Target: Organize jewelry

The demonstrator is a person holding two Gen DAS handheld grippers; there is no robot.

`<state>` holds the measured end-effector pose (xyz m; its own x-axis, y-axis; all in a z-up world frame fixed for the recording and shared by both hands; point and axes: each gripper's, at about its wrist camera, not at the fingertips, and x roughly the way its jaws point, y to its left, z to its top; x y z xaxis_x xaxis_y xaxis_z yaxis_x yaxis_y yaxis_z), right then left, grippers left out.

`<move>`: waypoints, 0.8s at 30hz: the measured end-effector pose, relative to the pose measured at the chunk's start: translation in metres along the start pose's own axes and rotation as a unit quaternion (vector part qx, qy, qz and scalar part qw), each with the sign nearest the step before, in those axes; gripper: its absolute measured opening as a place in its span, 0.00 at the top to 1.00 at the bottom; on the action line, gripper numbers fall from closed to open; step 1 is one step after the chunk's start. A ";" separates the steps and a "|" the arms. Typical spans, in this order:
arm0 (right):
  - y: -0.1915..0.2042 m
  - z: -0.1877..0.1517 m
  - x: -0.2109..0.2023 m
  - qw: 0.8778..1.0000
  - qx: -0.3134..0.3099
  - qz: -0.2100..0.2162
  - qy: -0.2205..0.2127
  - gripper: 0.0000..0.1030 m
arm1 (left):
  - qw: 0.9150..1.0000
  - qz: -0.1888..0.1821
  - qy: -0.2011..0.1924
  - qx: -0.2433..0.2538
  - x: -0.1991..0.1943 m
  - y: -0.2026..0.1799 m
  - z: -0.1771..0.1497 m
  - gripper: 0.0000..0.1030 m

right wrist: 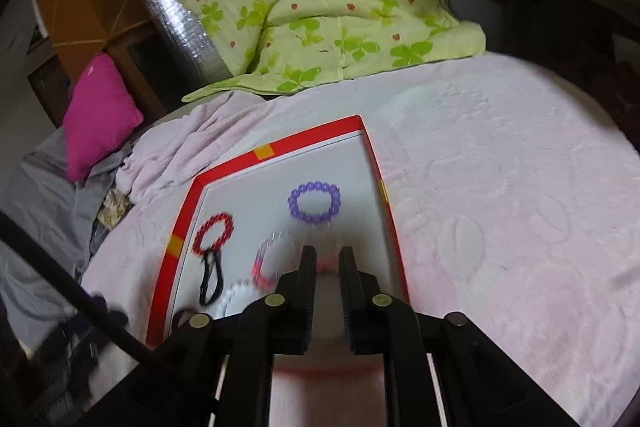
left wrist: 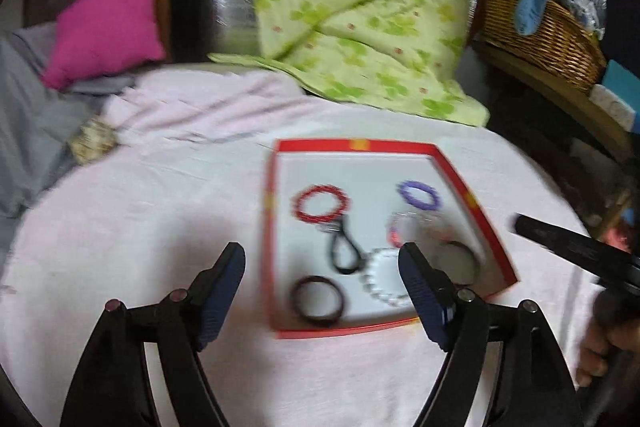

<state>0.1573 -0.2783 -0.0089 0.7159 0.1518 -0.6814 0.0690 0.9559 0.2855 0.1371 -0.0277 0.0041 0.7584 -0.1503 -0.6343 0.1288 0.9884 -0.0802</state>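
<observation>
Black jaws of the left gripper are seen spread wide and empty; the right gripper is parted narrowly, nothing gripped. Beaded bracelets, red and purple, are laid in the red-rimmed cardboard tray. Placement seems finished; withdrawal is judged next. Pink textured cloth is noted beyond.

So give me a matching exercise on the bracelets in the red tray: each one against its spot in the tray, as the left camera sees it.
Things:
1. red bracelet
2. purple bracelet
3. dark bangle
4. white bracelet

Places in the tray:
A. near left corner
B. far right
C. near edge, right beside the left gripper's right-hand finger
D. far left

Pairs: 1-D, 2-B, 3-A, 4-C
</observation>
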 end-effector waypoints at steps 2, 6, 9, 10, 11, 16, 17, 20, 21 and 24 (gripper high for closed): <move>0.004 -0.007 -0.023 1.000 -0.020 -0.004 -0.013 0.68 | 0.999 0.028 -0.013 0.011 -0.014 0.007 -0.003 0.19; 0.010 -0.030 -0.069 0.998 -0.031 0.000 -0.045 0.41 | 0.994 0.100 -0.040 0.035 -0.047 0.015 -0.015 0.18; 0.020 -0.053 -0.097 0.997 -0.048 -0.003 -0.060 0.41 | 0.990 0.125 -0.046 0.041 -0.073 0.017 -0.027 0.18; 0.024 -0.062 -0.105 0.997 -0.052 -0.004 -0.063 0.41 | 0.990 0.125 -0.046 0.044 -0.081 0.016 -0.032 0.18; 0.027 -0.068 -0.110 0.996 -0.056 -0.005 -0.066 0.41 | 0.990 0.123 -0.048 0.048 -0.090 0.014 -0.036 0.18; 0.044 -0.112 -0.143 0.990 -0.095 -0.039 -0.094 0.41 | 0.989 0.125 -0.058 0.061 -0.128 0.002 -0.062 0.18; 0.044 -0.117 -0.147 0.989 -0.098 -0.046 -0.098 0.41 | 0.989 0.124 -0.059 0.057 -0.133 0.000 -0.065 0.18; 0.044 -0.129 -0.159 0.988 -0.095 -0.055 -0.111 0.40 | 0.990 0.110 -0.069 0.055 -0.147 -0.006 -0.068 0.18; 0.044 -0.130 -0.160 0.988 -0.094 -0.054 -0.111 0.40 | 0.990 0.108 -0.071 0.054 -0.150 -0.007 -0.067 0.18; 0.047 -0.133 -0.159 0.986 -0.105 -0.060 -0.113 0.39 | 0.990 0.103 -0.080 0.047 -0.151 -0.006 -0.067 0.18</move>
<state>-0.0461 -0.2245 0.0233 0.8496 -0.0036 -0.5274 0.0354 0.9981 0.0502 -0.0208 -0.0093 0.0490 0.8650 0.0450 -0.4997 0.0149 0.9932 0.1153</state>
